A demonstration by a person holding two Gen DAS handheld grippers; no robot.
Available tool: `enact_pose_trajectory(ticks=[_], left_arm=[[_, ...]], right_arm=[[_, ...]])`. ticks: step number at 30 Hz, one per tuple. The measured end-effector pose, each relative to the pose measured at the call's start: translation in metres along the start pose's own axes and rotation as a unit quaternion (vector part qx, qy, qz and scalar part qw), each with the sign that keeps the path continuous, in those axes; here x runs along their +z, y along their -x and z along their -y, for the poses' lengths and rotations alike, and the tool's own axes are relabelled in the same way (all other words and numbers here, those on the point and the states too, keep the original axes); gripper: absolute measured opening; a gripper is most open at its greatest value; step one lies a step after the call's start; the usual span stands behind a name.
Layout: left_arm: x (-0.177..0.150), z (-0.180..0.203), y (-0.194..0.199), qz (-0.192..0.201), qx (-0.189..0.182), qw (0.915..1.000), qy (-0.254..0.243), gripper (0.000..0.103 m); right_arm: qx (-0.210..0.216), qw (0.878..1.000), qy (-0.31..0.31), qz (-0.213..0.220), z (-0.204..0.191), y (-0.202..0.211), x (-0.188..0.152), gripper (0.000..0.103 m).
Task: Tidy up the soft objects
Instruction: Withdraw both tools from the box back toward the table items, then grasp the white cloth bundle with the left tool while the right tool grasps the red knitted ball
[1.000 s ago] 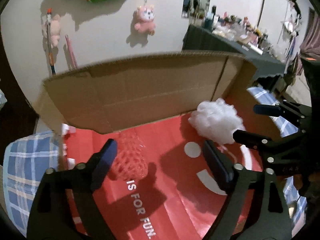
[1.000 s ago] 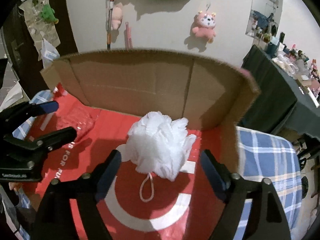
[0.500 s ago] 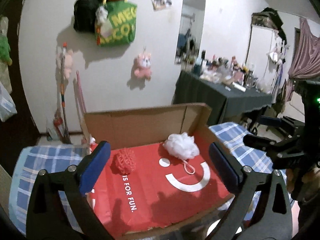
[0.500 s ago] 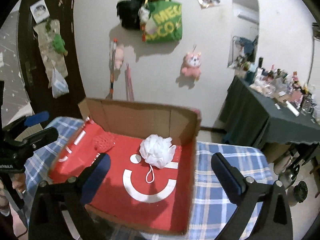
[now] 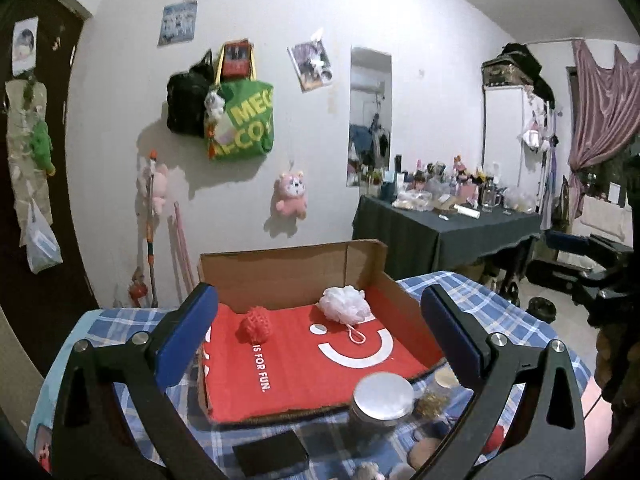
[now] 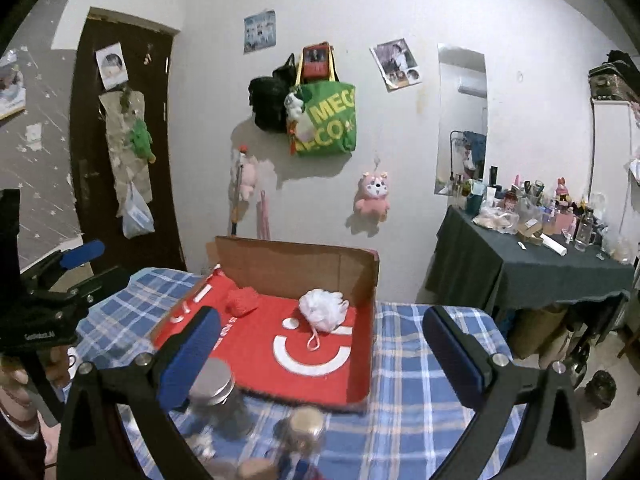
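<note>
Both tools stood wide, empty: left tool (image 5: pixel 316 328), right tool (image 6: pixel 320 344). Remaining soft toys (image 5: pixel 372 470) lay below, nearer my left.

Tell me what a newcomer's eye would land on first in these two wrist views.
The shallow cardboard box with a bright red floor on the blue checked tablecloth grabs attention first. Inside it, near the back wall, lie a fluffy white mesh bath pouf and, to its left, a red knitted ball. In the foreground, the open left gripper and open right gripper frame the box, both empty.
</note>
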State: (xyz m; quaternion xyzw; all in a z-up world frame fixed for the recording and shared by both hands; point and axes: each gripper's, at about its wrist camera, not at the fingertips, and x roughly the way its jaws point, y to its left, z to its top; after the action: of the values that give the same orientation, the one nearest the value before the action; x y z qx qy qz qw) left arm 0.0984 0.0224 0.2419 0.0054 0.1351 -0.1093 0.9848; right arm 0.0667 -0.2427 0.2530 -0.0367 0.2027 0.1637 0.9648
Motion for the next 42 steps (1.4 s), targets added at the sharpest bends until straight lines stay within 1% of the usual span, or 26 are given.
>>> enact_pose_trajectory(ticks=[2, 4, 6, 9, 12, 16, 21, 24, 29, 32, 35, 38, 42], left_arm=[[-0.010, 0.004, 0.017, 0.012, -0.001, 0.9999, 0.001, 0.103], [-0.022, 0.006, 0.035, 0.020, -0.014, 0.9996, 0.015, 0.103], [-0.031, 0.007, 0.046, 0.023, -0.015, 0.9994, 0.021, 0.103], [-0.050, 0.011, 0.064, 0.029, -0.001, 0.9993, 0.026, 0.103], [-0.066, 0.016, 0.077, 0.030, 0.006, 0.9994, 0.018, 0.103], [-0.089, 0.022, 0.085, 0.025, 0.013, 0.9995, 0.014, 0.103], [-0.122, 0.028, 0.078, -0.006, 0.025, 0.9996, 0.009, 0.103], [-0.143, 0.030, 0.069, -0.033, 0.017, 0.9993, 0.007, 0.103], [-0.176, 0.029, 0.052, -0.079, 0.015, 0.9966, 0.016, 0.103], [-0.190, 0.026, 0.043, -0.100, 0.021, 0.9946, 0.019, 0.103], [-0.201, 0.020, 0.036, -0.121, 0.028, 0.9920, 0.022, 0.103], [-0.208, 0.011, 0.031, -0.138, 0.034, 0.9894, 0.032, 0.103], [-0.209, -0.005, 0.026, -0.155, 0.039, 0.9863, 0.041, 0.103]], right_arm=[[-0.007, 1.000, 0.002, 0.009, -0.004, 0.015, -0.013, 0.103], [-0.016, 1.000, 0.006, 0.017, -0.010, 0.029, -0.029, 0.103], [-0.025, 0.999, 0.012, 0.023, -0.015, 0.041, -0.044, 0.103], [-0.029, 0.999, 0.009, 0.029, -0.022, 0.058, -0.066, 0.103], [-0.038, 0.999, 0.002, 0.032, -0.025, 0.070, -0.086, 0.103], [-0.055, 0.998, -0.015, 0.030, -0.025, 0.079, -0.112, 0.103], [-0.071, 0.997, -0.037, 0.013, -0.020, 0.070, -0.145, 0.103], [-0.074, 0.996, -0.050, 0.001, -0.016, 0.060, -0.166, 0.103], [-0.073, 0.994, -0.071, -0.030, -0.014, 0.041, -0.195, 0.103], [-0.075, 0.994, -0.074, -0.039, -0.014, 0.032, -0.206, 0.103], [-0.074, 0.993, -0.077, -0.057, -0.014, 0.021, -0.216, 0.103], [-0.070, 0.991, -0.084, -0.074, -0.011, 0.012, -0.222, 0.103], [-0.068, 0.990, -0.087, -0.082, -0.008, 0.005, -0.225, 0.103]])
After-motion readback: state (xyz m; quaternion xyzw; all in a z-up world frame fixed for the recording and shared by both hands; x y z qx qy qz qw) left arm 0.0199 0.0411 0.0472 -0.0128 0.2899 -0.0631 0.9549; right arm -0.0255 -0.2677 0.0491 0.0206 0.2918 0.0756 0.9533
